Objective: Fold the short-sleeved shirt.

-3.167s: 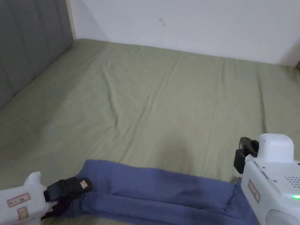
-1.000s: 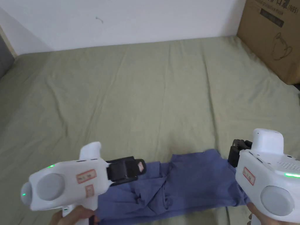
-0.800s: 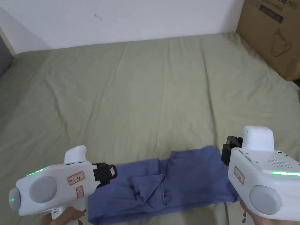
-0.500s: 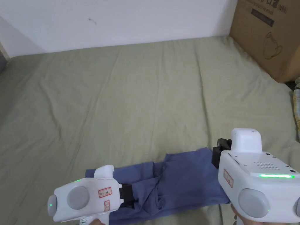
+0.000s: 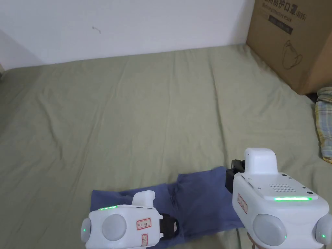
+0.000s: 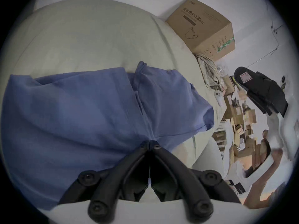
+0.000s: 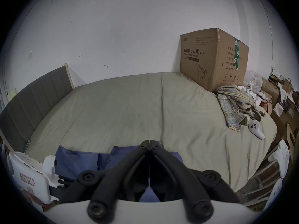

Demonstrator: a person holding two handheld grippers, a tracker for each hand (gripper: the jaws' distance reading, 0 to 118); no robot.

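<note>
The brown cardboard box [image 7: 213,57] stood shut against the wall. I saw the blue short-sleeved shirt [image 5: 197,201], folded narrow, lying at the near edge of the olive bed sheet [image 5: 146,107]. My left gripper [image 6: 150,144] pinched its fabric; my right gripper [image 7: 149,142] hovered closed above its end.
</note>
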